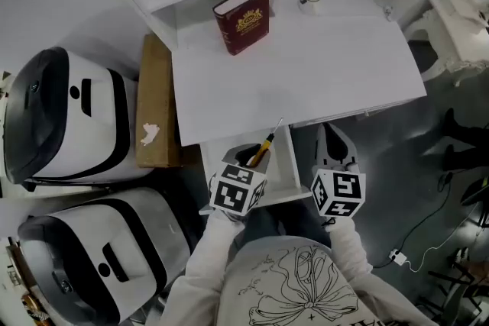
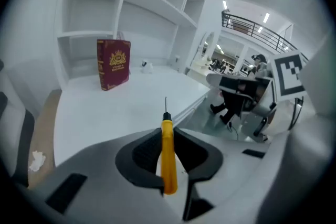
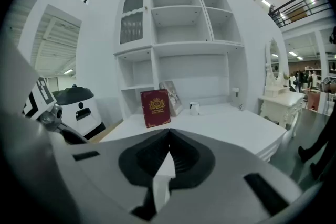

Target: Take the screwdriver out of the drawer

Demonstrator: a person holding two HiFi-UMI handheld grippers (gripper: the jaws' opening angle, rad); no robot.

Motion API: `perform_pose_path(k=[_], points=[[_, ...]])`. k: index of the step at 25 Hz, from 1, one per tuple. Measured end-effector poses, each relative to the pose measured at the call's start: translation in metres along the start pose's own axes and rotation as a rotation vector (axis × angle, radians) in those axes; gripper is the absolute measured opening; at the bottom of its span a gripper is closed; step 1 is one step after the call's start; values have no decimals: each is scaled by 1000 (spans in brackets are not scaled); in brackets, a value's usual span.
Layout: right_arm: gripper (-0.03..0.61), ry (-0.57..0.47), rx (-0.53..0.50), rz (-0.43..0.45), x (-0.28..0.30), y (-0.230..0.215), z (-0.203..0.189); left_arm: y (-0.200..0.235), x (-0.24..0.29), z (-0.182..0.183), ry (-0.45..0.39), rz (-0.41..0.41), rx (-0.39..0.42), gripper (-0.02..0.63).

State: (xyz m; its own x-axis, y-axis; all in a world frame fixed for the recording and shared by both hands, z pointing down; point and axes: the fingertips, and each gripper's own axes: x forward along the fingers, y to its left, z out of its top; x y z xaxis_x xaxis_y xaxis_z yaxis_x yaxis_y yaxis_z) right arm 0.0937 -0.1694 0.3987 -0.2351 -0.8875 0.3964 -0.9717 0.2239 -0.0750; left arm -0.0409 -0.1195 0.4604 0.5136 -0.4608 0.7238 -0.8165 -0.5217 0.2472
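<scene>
The left claw [image 2: 167, 138] pinches the yellow handle of the screwdriver [image 2: 168, 160]. In the head view its metal tip points toward one o'clock, over the front edge of the white bench [image 1: 306, 72]. Just under it the drawer [image 1: 291, 164] looks pulled out, though its inside is hard to read. At three o'clock, the right claw [image 3: 168, 139] is closed on nothing.

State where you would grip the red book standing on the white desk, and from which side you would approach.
Grip the red book across its thickness near the top edge, coming from above. It stands upright on the desk with its broad cover facing the front edge, so the thin top edge is probably the only span narrow enough to pinch; the cover looks too wide.
</scene>
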Motion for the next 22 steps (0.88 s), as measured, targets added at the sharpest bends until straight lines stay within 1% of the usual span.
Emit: perform_pose_path(k=[4,12,14,19,22], points=[[3,-40,-32,36,-4,17,24,-1,-29,32,-115,42,-13,71],[3,-120,-60,86,-14,46,71,1,-92,81,-320,146,-34,71],[3,-144,-67,99,-18,53,83,0,-110,93,-383,181,-37,71],[3,-211,-89,135,-23,71,112,9,-157,119,-555,307,-52,71],[3,-233,-96,150,-25,79,122,15,-176,127,-636,340,-84,71]])
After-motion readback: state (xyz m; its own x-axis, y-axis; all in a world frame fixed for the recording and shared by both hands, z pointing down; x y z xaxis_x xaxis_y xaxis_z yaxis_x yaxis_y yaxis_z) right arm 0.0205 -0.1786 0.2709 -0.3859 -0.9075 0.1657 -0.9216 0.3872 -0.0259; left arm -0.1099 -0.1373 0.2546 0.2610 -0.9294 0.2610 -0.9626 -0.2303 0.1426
